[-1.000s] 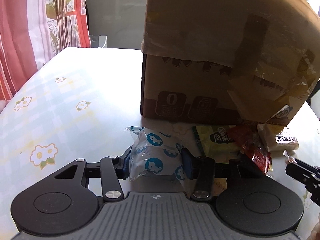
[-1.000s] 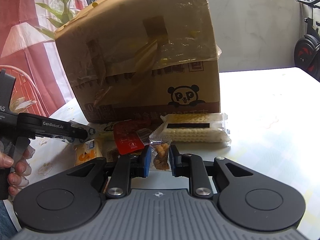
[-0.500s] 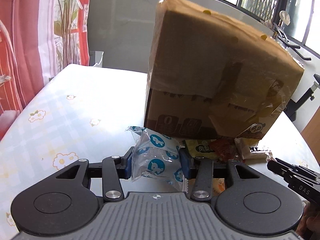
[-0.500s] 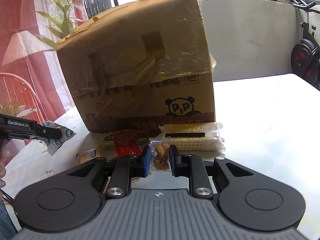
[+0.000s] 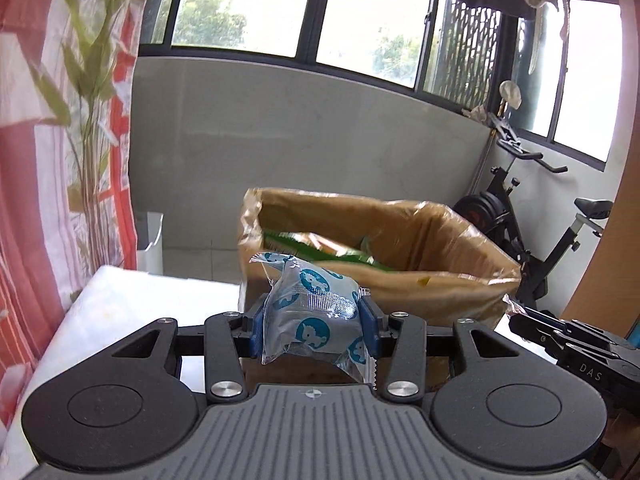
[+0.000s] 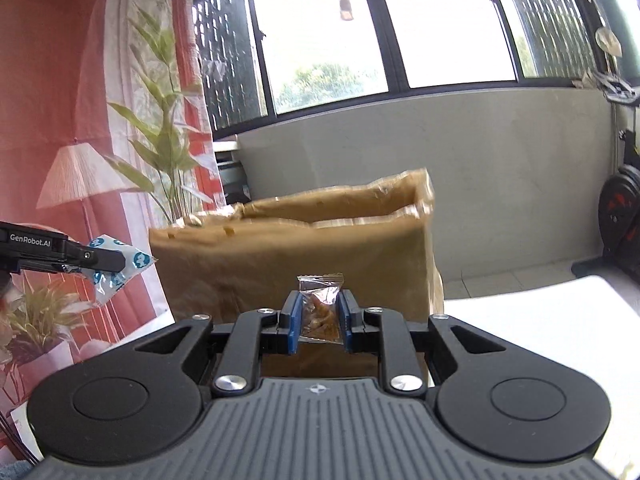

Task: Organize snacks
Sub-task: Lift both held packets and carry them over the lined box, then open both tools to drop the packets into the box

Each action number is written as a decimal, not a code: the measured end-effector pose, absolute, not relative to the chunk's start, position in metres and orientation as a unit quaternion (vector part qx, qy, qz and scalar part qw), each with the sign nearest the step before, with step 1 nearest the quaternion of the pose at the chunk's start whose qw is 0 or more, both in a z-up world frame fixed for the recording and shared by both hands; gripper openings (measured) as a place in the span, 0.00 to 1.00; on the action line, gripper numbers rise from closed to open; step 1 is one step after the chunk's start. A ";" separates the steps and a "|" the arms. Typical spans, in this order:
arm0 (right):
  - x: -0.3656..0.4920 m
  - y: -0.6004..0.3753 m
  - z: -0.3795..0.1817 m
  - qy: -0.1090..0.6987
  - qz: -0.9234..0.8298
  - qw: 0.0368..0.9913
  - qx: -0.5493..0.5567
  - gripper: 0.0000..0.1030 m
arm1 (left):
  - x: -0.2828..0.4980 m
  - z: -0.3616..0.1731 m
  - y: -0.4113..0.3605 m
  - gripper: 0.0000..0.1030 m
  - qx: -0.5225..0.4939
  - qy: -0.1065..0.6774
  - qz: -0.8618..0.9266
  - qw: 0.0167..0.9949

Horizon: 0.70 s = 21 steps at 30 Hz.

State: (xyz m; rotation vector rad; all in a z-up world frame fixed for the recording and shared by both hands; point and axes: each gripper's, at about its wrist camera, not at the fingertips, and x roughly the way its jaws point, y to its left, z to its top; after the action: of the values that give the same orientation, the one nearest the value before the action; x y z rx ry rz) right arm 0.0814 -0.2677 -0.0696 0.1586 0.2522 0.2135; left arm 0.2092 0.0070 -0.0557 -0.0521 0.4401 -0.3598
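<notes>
From the left wrist view, the left gripper (image 5: 312, 326) has its blue-padded fingers (image 5: 257, 328) clamped on a clear plastic packet printed with blue round animal badges (image 5: 314, 312), held up in the air in front of the open brown cardboard box (image 5: 440, 280). Green packaging (image 5: 320, 252) shows inside the box. The white desk (image 5: 132, 300) lies below at the left, and the black right gripper (image 5: 520, 316) reaches in from the right edge. A black exercise bike (image 5: 532, 236) stands behind.

From the right wrist view, the right gripper (image 6: 319, 326) has its fingers (image 6: 294, 326) squeezed onto a small clear packet of brown snack pieces (image 6: 320, 308), raised before the box's (image 6: 300, 256) side wall. The left gripper (image 6: 100, 258) holds the blue-badged packet (image 6: 120, 264) at far left, beside the red curtain (image 6: 60, 120).
</notes>
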 end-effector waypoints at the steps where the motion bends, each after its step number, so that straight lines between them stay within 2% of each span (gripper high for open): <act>1: 0.085 -0.268 -0.060 0.116 0.110 0.984 0.075 0.21 | 0.214 -0.049 0.000 0.47 -0.023 0.209 -0.182 0.961; 8: 0.134 -0.269 -0.023 0.092 0.111 0.989 0.041 0.21 | 0.257 -0.023 -0.058 0.47 -0.006 0.190 -0.216 0.958; 13: 0.179 -0.270 -0.025 0.121 0.094 0.988 0.026 0.21 | 0.289 -0.037 -0.095 0.47 0.002 0.209 -0.200 0.957; 19: 0.195 -0.273 -0.033 0.141 0.089 0.986 0.026 0.22 | 0.308 -0.058 -0.116 0.48 0.002 0.228 -0.196 0.954; 21: 0.196 -0.275 -0.037 0.149 0.088 0.984 0.032 0.23 | 0.310 -0.060 -0.118 0.53 0.002 0.220 -0.187 0.957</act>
State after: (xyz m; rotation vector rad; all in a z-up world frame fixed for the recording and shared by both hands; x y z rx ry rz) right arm 0.1965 -0.2755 -0.0368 0.0652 0.3004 0.1766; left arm 0.3105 -0.1180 -0.0599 0.0041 0.4472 -0.3804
